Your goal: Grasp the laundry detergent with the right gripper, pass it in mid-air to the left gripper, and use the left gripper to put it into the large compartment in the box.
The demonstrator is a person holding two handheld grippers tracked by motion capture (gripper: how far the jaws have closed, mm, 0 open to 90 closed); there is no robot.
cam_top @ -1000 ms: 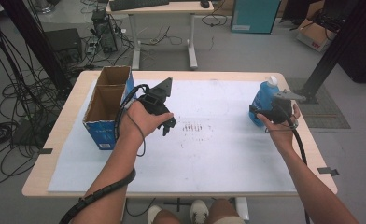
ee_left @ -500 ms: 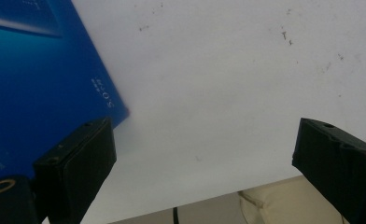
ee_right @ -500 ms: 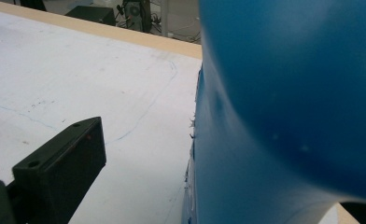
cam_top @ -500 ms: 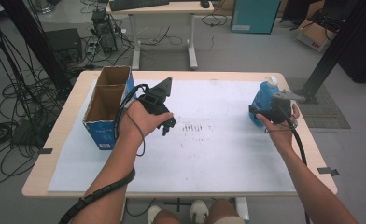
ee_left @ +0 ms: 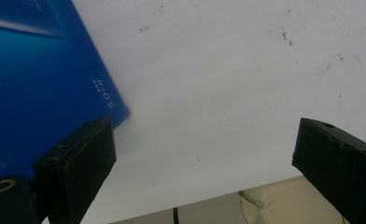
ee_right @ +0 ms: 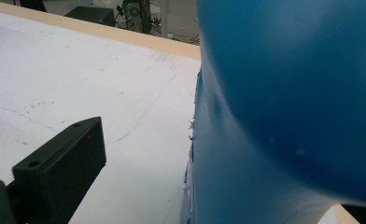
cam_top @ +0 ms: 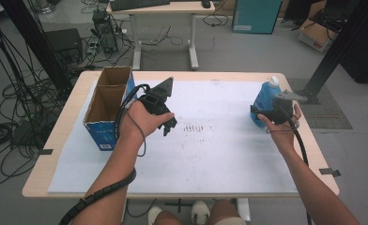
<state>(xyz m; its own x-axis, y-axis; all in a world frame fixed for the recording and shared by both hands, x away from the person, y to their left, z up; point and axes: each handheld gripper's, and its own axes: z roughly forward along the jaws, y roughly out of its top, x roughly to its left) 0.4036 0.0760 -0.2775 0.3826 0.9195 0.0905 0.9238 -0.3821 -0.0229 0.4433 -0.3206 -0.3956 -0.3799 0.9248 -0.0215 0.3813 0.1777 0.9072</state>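
Nothing has shifted since the earlier frames: both hands hold the same places over the worktop (cam_top: 219, 154). The open cardboard box (cam_top: 108, 105) stands just left of the left claw (cam_top: 169, 127), whose jaws gape wide apart over the white sheet with nothing between them. Well to the right, the blue bottle (cam_top: 264, 101) stands upright just ahead of the right claw (cam_top: 259, 112); its jaws are spread, the bottle close between them, not yet pinched.
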